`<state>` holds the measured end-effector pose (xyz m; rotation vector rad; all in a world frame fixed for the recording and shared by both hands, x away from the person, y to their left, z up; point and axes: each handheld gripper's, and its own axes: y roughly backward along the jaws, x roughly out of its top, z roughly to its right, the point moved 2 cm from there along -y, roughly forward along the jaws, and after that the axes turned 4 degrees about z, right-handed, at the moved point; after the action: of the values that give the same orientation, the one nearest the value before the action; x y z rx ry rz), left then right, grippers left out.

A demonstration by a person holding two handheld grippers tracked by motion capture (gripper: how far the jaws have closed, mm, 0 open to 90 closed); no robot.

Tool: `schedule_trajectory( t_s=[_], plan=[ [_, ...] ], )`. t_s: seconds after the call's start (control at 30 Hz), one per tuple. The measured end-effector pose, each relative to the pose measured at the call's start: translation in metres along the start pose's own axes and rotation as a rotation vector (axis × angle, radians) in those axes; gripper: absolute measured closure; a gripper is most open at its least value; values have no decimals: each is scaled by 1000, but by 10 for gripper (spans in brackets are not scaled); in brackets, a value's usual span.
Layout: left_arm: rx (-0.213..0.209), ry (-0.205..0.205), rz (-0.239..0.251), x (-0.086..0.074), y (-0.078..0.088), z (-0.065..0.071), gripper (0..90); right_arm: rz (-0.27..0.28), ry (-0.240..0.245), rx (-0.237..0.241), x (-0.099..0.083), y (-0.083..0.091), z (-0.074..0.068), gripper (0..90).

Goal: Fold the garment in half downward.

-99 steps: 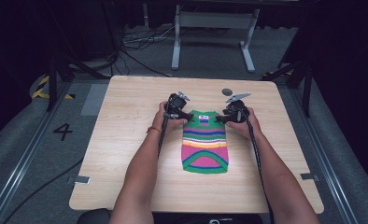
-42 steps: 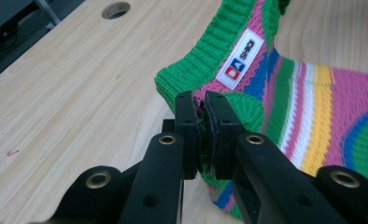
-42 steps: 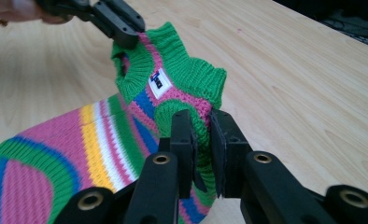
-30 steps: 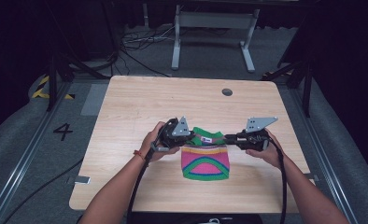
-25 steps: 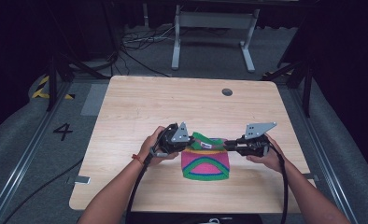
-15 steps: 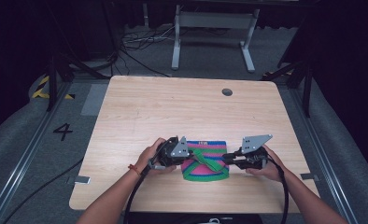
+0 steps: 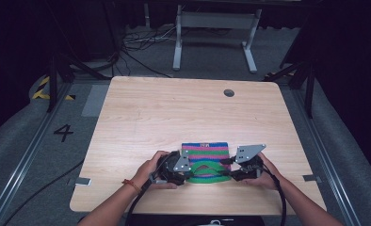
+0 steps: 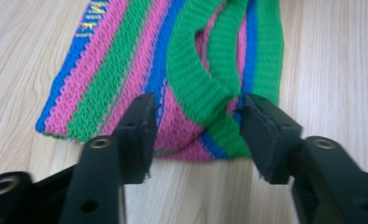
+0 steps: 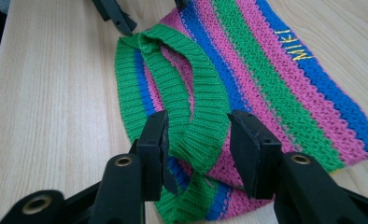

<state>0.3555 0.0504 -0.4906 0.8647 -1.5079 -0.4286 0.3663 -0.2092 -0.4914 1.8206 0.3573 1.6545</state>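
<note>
Folded over, then let go.
Both jaws just opening: left gripper (image 8: 196, 135) and right gripper (image 9: 196, 144) loose around sweater (image 7: 205, 160), now lying doubled on surface (image 7: 174, 117). Fold looks done.

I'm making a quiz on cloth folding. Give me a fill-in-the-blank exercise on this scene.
1. The striped knitted garment lies folded on the wooden ____.
2. The left gripper has its jaws ____.
3. The lettering on the blue stripe is ____.
4. The ribbed band between the right gripper jaws is ____.

Missing: table; open; yellow; green
</note>
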Motion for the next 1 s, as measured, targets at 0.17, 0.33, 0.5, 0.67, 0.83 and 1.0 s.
schedule_trajectory(
  t_s=[0.17,0.33,0.5,0.67,0.83,1.0],
  plan=[
    [-6,13,-9,1,-11,2,486,-39,4,-12,-3,-8,0,599],
    [-14,45,36,-2,-12,-1,677,-55,20,-31,-4,-11,3,723],
    [-14,2,36,3,-7,3,835,-53,48,-52,1,-6,0,832],
    [-28,-13,74,10,0,6,837,-13,50,-50,8,5,0,835],
    [-60,-40,69,13,-1,17,818,-9,89,-3,10,18,-6,829],
    [-98,-62,-17,8,-11,26,697,-93,113,37,-4,12,-11,779]
  ],
)
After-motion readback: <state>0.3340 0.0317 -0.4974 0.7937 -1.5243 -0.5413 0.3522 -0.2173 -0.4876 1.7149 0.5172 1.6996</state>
